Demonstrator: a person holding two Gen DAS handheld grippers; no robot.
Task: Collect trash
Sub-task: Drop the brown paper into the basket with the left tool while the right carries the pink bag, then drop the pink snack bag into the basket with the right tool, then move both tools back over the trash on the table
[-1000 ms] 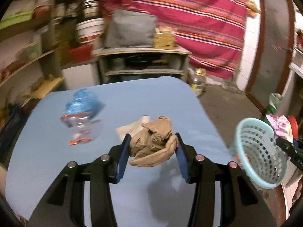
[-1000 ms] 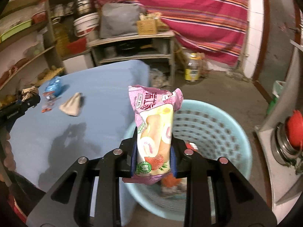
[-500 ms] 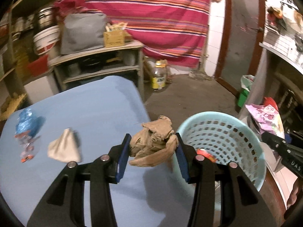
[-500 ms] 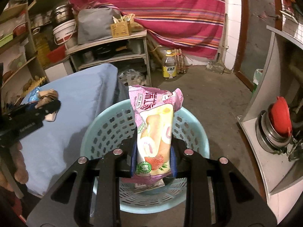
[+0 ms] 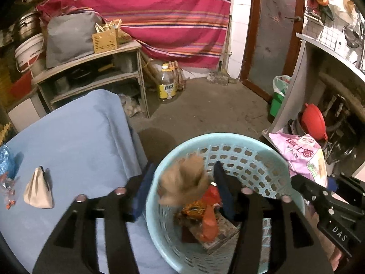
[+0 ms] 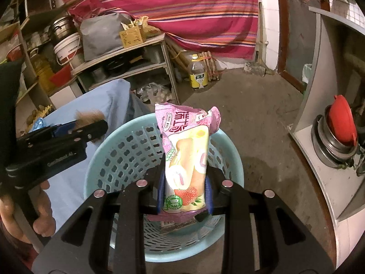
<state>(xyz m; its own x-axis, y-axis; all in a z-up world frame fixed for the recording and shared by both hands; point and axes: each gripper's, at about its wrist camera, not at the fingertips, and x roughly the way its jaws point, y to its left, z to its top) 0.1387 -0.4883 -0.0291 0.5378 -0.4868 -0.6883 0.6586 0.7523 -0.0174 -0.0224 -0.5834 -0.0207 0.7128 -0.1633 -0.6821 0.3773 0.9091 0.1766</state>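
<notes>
My left gripper (image 5: 182,165) hangs over the pale blue basket (image 5: 251,150) with its jaws opening. A brown crumpled paper (image 5: 182,180), blurred, sits loose between the pads and is apart from the left one. Red and orange wrappers (image 5: 207,217) lie in the basket. My right gripper (image 6: 185,182) is shut on a pink snack wrapper (image 6: 187,155), held upright above the basket (image 6: 127,141). On the blue-covered table (image 5: 79,137) lie a beige folded paper (image 5: 38,189) and a crumpled blue plastic piece (image 5: 6,166).
The basket stands on the floor against the table's right edge. Behind are a wooden shelf unit (image 5: 95,73) and an oil bottle (image 5: 167,86) on the floor. A grey counter (image 6: 324,118) with a red-lidded pot (image 6: 342,123) stands at the right.
My left gripper swung right from over the table to above the basket and its jaws widened, loosening the brown paper. My right gripper carried the pink wrapper further over the basket.
</notes>
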